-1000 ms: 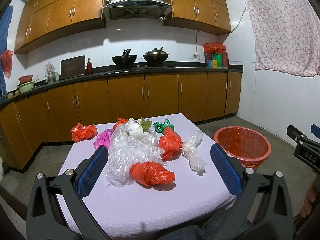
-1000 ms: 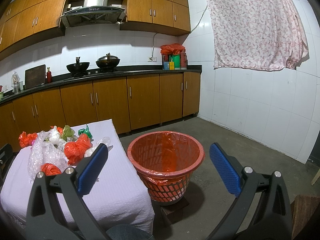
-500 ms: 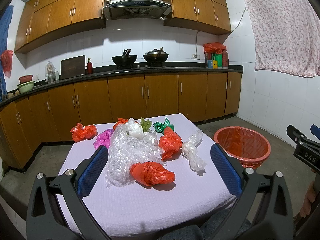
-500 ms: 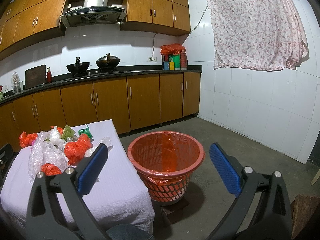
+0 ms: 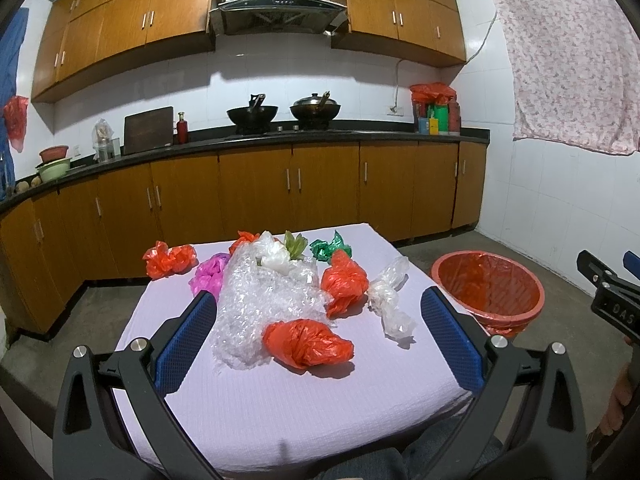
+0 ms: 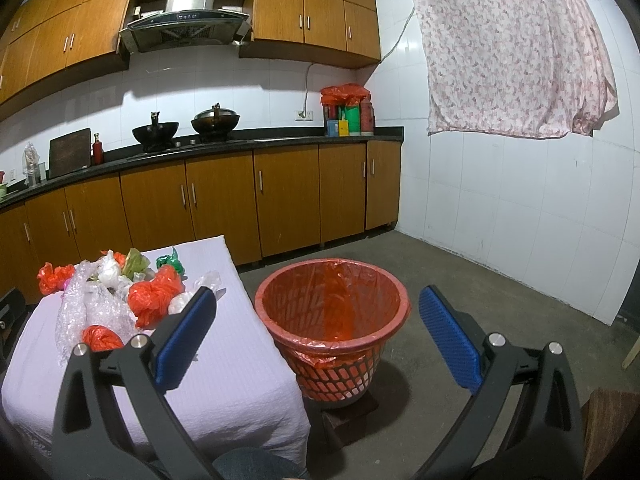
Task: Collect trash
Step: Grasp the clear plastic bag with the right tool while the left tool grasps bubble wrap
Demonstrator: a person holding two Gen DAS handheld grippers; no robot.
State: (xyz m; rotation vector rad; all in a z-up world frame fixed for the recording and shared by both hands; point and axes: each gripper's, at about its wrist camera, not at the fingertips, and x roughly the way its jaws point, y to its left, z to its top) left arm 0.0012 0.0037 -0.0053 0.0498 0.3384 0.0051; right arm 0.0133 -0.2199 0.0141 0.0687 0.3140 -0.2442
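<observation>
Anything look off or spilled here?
Nothing spilled. The bags and bubble wrap lie loose on the table, none on the floor in view. The bin stands upright on a small block, liner in place, nothing visible inside.

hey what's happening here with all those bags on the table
A person holds a two-finger gripper in each hand, clearing trash. Crumpled plastic bags and a sheet of bubble wrap lie on the cloth-covered table. The left gripper hangs open above the table's near end, facing an orange bag, touching nothing. The right gripper is open and empty, pointed toward the lined orange bin on the floor beside the table. No trash shows in the bin.
</observation>
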